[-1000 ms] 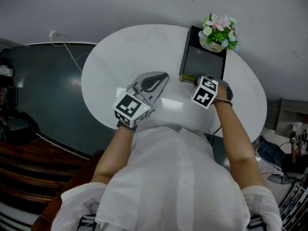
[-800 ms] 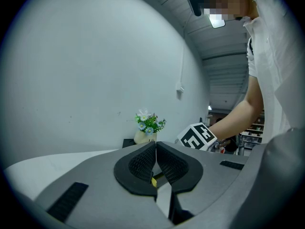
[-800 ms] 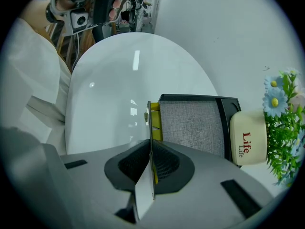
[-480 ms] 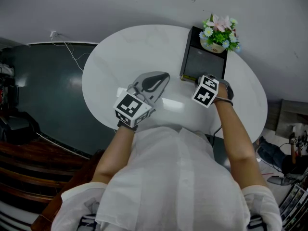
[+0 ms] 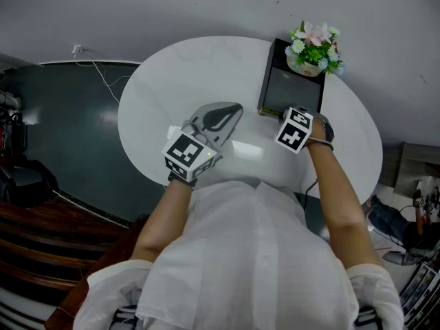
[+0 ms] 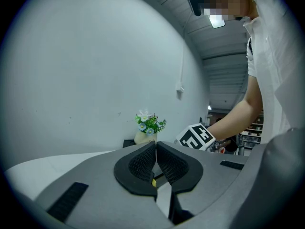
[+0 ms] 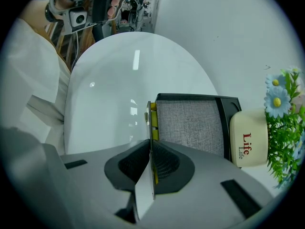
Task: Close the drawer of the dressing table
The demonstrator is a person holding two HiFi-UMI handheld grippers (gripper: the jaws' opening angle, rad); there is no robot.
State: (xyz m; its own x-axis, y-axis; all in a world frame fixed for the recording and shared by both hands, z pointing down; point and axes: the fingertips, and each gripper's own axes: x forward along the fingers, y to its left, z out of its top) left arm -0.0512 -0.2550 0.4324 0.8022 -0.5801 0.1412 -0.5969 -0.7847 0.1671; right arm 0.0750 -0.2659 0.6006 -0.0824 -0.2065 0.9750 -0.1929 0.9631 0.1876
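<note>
The dressing table is a small black box (image 5: 273, 60) at the far right of a round white table (image 5: 172, 74). Its drawer (image 7: 190, 123), lined with grey fabric, stands pulled out toward me. My right gripper (image 7: 150, 149) is shut on the drawer's thin front panel (image 7: 149, 118), seen edge-on between the pads. In the head view the right gripper (image 5: 278, 115) sits at the drawer's near end. My left gripper (image 5: 232, 108) hovers over the table's middle, left of the drawer. It (image 6: 156, 149) is shut, with nothing between the pads.
A cream pot of flowers (image 5: 313, 50) stands on the back of the box, and the pot (image 7: 248, 140) shows just behind the drawer. A cable (image 5: 103, 74) hangs down the wall at the left. Dark floor surrounds the table.
</note>
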